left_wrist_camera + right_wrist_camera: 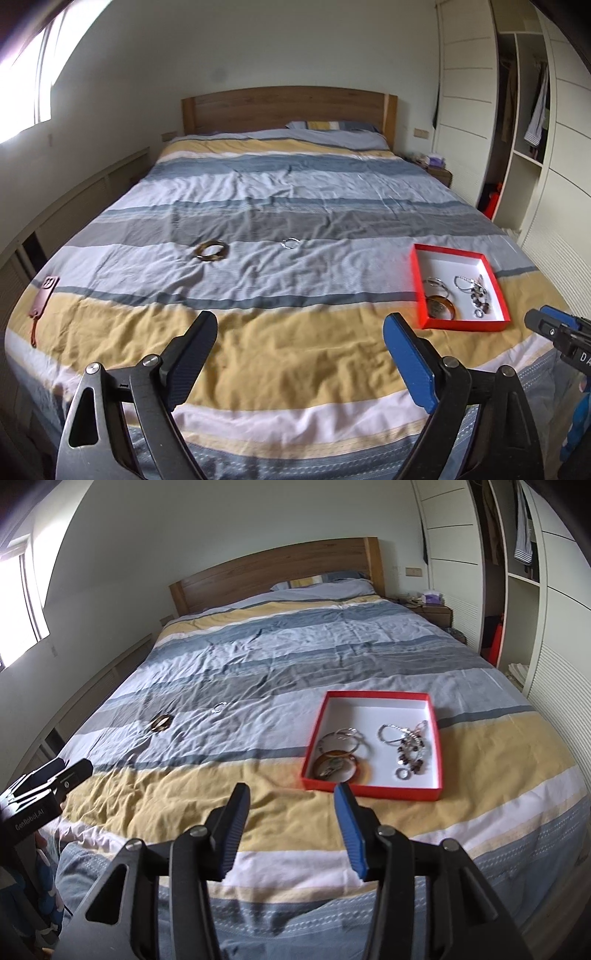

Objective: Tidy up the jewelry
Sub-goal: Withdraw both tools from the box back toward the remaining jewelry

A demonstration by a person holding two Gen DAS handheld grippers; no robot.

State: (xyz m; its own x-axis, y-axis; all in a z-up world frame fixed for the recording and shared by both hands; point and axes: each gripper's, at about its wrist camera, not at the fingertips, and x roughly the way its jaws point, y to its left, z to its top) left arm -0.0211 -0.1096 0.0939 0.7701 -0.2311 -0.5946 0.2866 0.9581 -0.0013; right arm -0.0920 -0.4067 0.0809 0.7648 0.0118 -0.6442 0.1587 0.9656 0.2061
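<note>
Left gripper (301,325) spread wide over the yellow band of the striped blue, grey and yellow duvet (280,354), nothing between the black finger and the blue one. Right gripper (291,790) parted about halfway, likewise empty, above the same yellow band near the foot of the bed.

Just ahead of the right gripper and slightly to its right, flat on the duvet: shallow red cardboard tray with white inside (436,738). Inside, amber-brown bangles (338,766) in the near left corner, thin silver hoops (345,738) just behind them, dark beaded bracelets tangled with silver chain (410,747) on the right side.

Farther ahead of the left gripper and a little to its left, loose on a pale stripe: brown mottled bangle (211,251). To its right, well apart, small silver ring-shaped bracelet (290,243).

Far left of the left gripper, at the bed's edge: reddish-brown phone case with strap (44,291).

Beyond everything, wooden headboard (288,107).
</note>
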